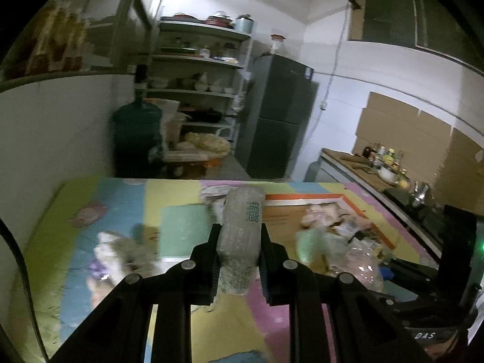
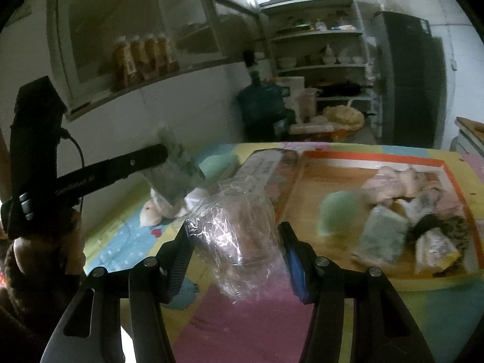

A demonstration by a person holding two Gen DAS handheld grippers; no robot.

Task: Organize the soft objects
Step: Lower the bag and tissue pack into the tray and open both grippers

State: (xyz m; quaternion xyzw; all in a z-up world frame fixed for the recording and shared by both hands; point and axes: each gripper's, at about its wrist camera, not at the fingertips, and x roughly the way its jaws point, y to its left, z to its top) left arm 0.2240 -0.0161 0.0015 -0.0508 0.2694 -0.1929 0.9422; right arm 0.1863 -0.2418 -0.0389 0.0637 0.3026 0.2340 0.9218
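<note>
My left gripper [image 1: 239, 236] is shut on a grey tissue pack [image 1: 242, 227] with green print, held above the colourful foam mat [image 1: 127, 199]. In the right wrist view the same left gripper [image 2: 169, 163] holds that pack [image 2: 175, 175] over a white plush toy [image 2: 154, 211]. My right gripper [image 2: 236, 242] is shut on a crinkly clear plastic bag [image 2: 236, 230] with something brown inside. An orange-rimmed tray [image 2: 375, 158] on the right holds several soft items, among them a green sponge [image 2: 335, 211] and a grey pack [image 2: 381, 236].
A white wall borders the mat on the left. Behind the mat stand a water jug [image 1: 136, 133], shelves [image 1: 199, 60] and a dark fridge [image 1: 272, 115]. A counter with bottles [image 1: 381, 157] runs along the right.
</note>
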